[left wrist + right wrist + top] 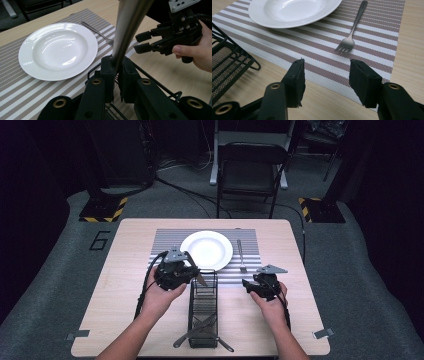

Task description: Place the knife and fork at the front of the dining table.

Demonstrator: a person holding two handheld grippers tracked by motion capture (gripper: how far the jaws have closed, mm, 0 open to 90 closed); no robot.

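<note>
Left gripper clamps a knife lifted above the wire basket — bound, seemingly, for the place setting — while the right gripper waits half-open, empty, near the fork.

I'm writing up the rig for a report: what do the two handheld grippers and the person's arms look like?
Both the left gripper and the right gripper are black, with two blocky jaws whose arms carry brass-ringed holes. Each has a grey three-cornered plate on top, and a black cable trails back from each along the forearm. The forearms are bare, with no sleeves or gloves in sight.
</note>
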